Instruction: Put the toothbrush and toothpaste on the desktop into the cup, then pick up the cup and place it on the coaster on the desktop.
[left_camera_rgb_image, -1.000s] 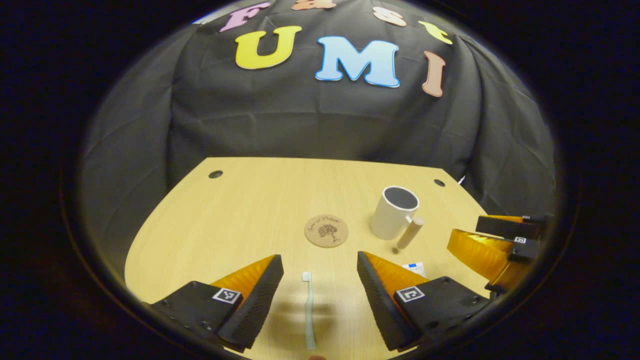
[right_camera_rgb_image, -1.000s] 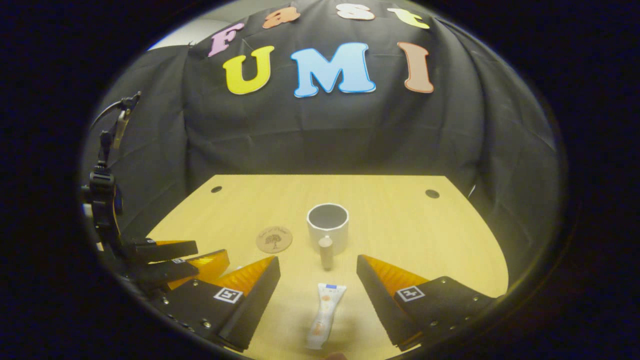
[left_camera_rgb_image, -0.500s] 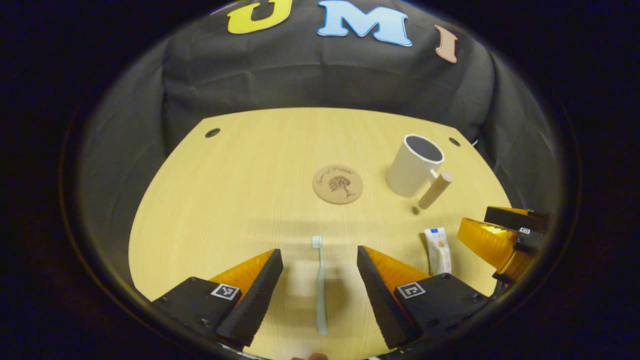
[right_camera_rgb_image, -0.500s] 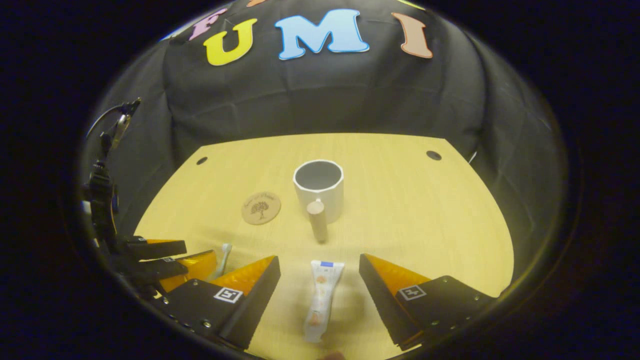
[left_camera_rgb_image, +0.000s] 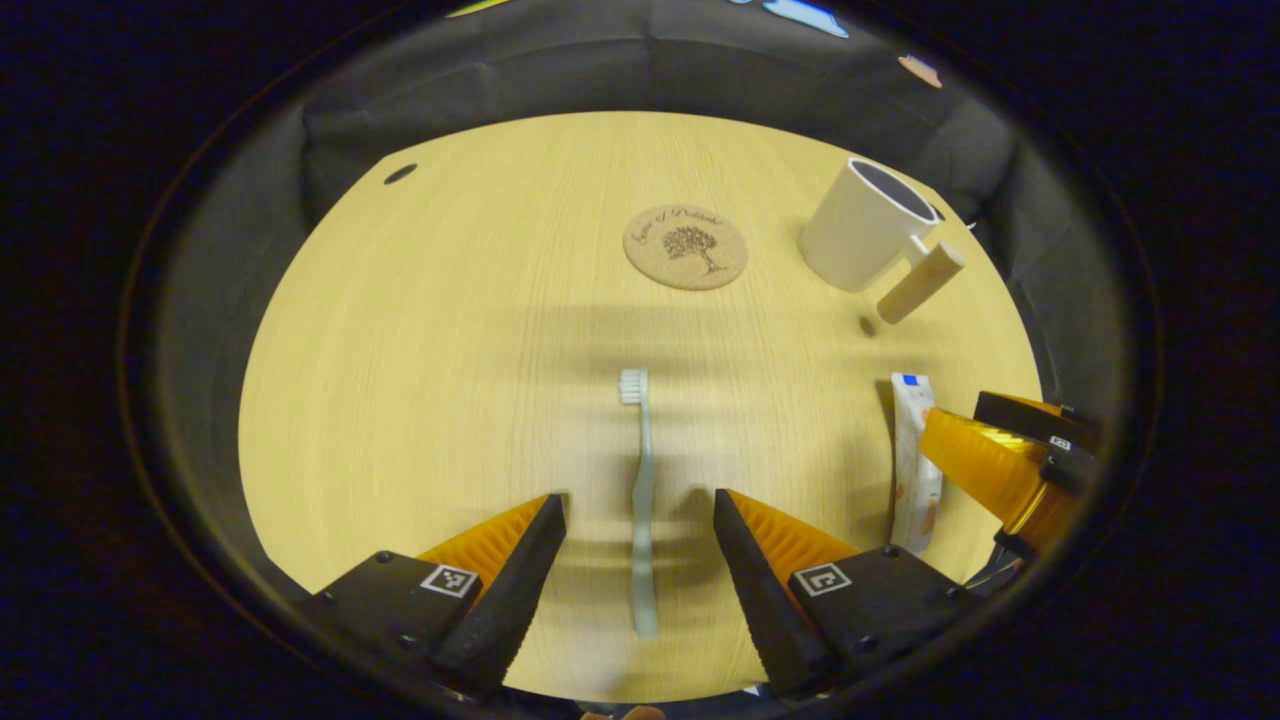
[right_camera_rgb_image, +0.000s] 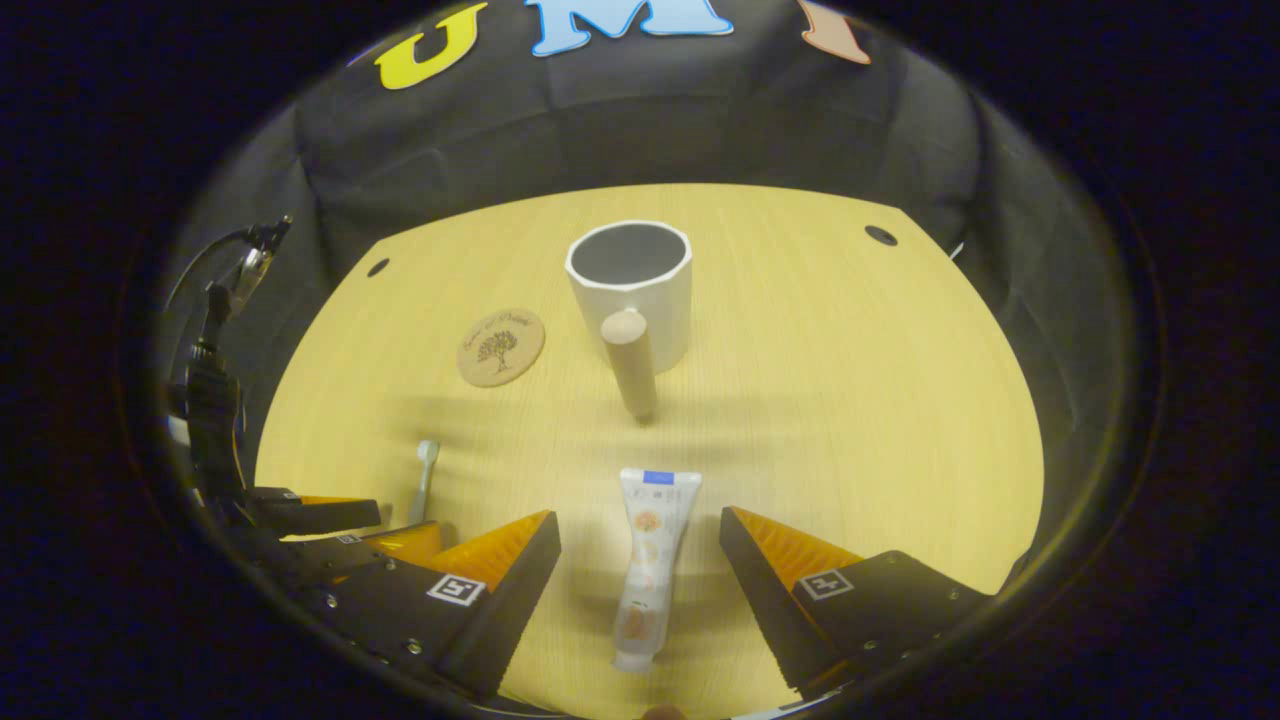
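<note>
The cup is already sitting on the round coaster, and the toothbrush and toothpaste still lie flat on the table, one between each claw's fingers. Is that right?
Not quite. The cup stands on the bare table, beside the coaster, which has nothing on it; the right gripper view shows this. The rest holds: the toothbrush lies between the left claw's fingers, the toothpaste between the right claw's.

Toothbrush (left_camera_rgb_image: 640, 500) and toothpaste (right_camera_rgb_image: 648, 560) lie flat; white cup (right_camera_rgb_image: 633, 290) upright beside coaster (right_camera_rgb_image: 501, 346).
</note>
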